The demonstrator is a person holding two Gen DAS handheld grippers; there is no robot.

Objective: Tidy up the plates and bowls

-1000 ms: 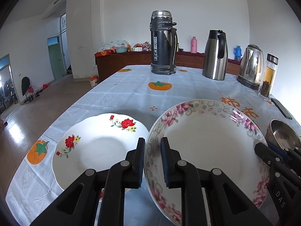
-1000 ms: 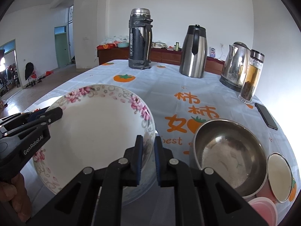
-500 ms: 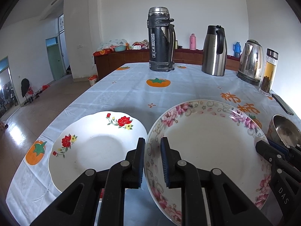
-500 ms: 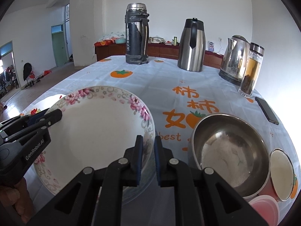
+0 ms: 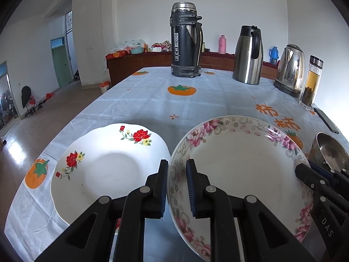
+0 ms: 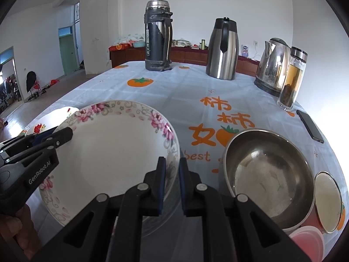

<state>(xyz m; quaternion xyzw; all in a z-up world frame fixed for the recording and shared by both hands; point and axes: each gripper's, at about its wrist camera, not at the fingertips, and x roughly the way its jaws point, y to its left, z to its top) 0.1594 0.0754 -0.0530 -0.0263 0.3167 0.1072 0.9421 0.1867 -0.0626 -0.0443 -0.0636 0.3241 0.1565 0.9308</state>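
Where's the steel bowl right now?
In the right wrist view the steel bowl sits on the tablecloth, right of the pink-flowered plate, beside a small white dish.

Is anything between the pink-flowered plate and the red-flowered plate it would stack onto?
Nothing visible. The pink-flowered plate, gripped at opposite rims by the left gripper and right gripper, sits right beside the red-flowered plate.

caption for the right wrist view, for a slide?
Both grippers, right and left, clamp opposite rims of the pink-flowered plate beside the steel bowl.
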